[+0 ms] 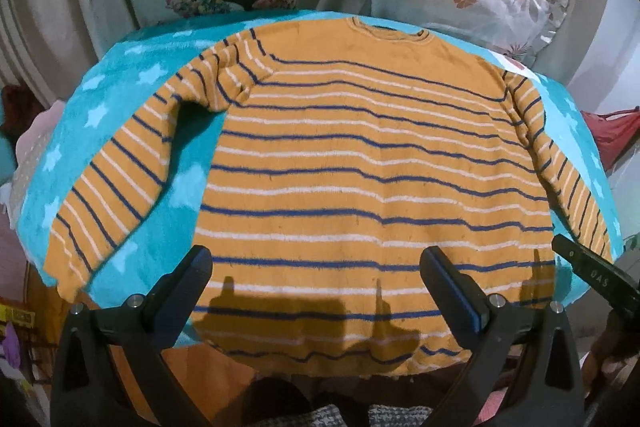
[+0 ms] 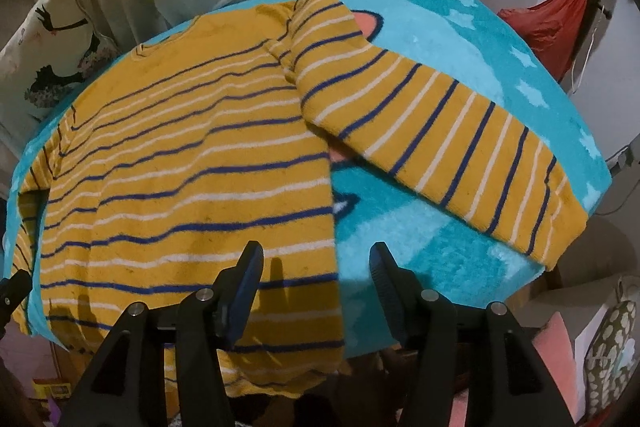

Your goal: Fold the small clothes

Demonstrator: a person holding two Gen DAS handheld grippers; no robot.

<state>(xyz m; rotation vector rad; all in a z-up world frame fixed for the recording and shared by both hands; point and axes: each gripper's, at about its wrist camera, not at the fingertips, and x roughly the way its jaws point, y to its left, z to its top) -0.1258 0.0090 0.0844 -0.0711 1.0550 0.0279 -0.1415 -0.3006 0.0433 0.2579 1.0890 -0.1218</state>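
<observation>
Both tools are held empty with jaws spread: the left gripper (image 1: 316, 291) over the hem of the striped sweater (image 1: 360, 167), the right gripper (image 2: 316, 287) above its right bottom corner. The sweater is laid flat, sleeves out, on the turquoise blanket (image 1: 120, 87). Folding appears not yet begun; a sleeve (image 2: 440, 139) would likely be pinched and carried inward first. Both tools are angled downward from the near edge.
</observation>
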